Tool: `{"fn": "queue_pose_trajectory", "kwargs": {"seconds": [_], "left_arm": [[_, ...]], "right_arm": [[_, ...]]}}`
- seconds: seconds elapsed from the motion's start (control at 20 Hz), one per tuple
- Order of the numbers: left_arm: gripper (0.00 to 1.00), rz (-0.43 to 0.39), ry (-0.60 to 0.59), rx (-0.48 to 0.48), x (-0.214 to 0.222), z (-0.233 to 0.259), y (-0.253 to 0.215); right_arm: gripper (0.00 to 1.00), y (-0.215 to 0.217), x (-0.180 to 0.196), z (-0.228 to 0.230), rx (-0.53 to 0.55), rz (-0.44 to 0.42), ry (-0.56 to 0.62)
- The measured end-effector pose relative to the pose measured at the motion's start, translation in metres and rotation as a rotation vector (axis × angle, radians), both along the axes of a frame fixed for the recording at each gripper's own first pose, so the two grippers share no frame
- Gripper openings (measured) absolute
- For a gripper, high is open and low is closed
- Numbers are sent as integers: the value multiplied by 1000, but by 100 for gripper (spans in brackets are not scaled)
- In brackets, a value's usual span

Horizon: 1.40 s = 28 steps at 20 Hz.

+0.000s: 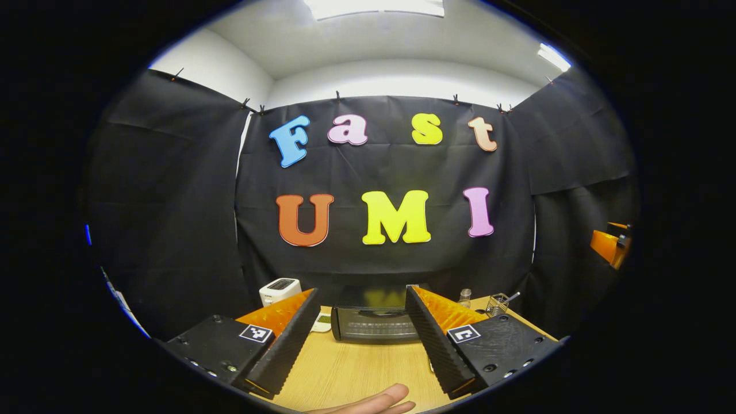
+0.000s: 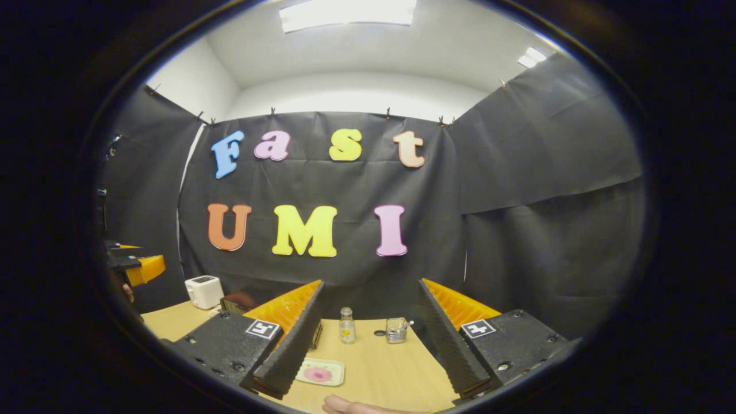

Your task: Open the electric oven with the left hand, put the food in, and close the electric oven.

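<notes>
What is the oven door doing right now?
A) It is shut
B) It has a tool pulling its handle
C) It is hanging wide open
A. In the left gripper view the electric oven sits at the back of the wooden table with its door closed flat against the front, and the left tool is open and well short of it, touching nothing.

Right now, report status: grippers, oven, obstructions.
Left gripper open, empty. Right gripper open, empty. Black electric oven shut on wooden table. Pink food on white tray waiting.
</notes>
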<state>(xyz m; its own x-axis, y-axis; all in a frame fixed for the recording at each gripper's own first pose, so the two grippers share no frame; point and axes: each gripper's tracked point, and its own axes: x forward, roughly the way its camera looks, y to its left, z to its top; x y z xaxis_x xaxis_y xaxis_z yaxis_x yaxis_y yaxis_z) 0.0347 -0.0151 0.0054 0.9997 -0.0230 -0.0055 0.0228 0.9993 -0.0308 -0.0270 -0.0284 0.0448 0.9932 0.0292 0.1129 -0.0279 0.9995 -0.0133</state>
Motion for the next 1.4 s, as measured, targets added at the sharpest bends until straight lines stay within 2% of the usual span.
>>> {"fn": "queue_pose_trajectory", "kwargs": {"seconds": [0.4, 0.55, 0.6, 0.7, 0.85, 1.15, 1.3, 1.4], "left_arm": [[95, 0, 61, 23, 96, -36, -27], [95, -26, 100, 2, 138, -57, -43], [95, -30, 118, 2, 152, -65, -46], [95, -31, 161, 10, 179, -85, -52], [96, -53, 249, 20, 214, -123, -63], [96, -81, 435, 38, 263, -192, -70], [96, -91, 500, 40, 277, -216, -74], [96, -93, 549, 35, 280, -232, -75]], "right_arm": [[97, -19, 33, -8, 12, 5, -13], [97, -23, 48, -21, 19, 18, 13], [99, -23, 53, -27, 27, 29, 32], [97, -25, 63, -38, 41, 48, 68], [97, -35, 78, -45, 47, 37, 91], [97, -49, 79, -47, 90, 54, 106], [99, -63, 77, -45, 85, 19, 84], [96, -68, 74, -48, 86, 4, 87]]}}
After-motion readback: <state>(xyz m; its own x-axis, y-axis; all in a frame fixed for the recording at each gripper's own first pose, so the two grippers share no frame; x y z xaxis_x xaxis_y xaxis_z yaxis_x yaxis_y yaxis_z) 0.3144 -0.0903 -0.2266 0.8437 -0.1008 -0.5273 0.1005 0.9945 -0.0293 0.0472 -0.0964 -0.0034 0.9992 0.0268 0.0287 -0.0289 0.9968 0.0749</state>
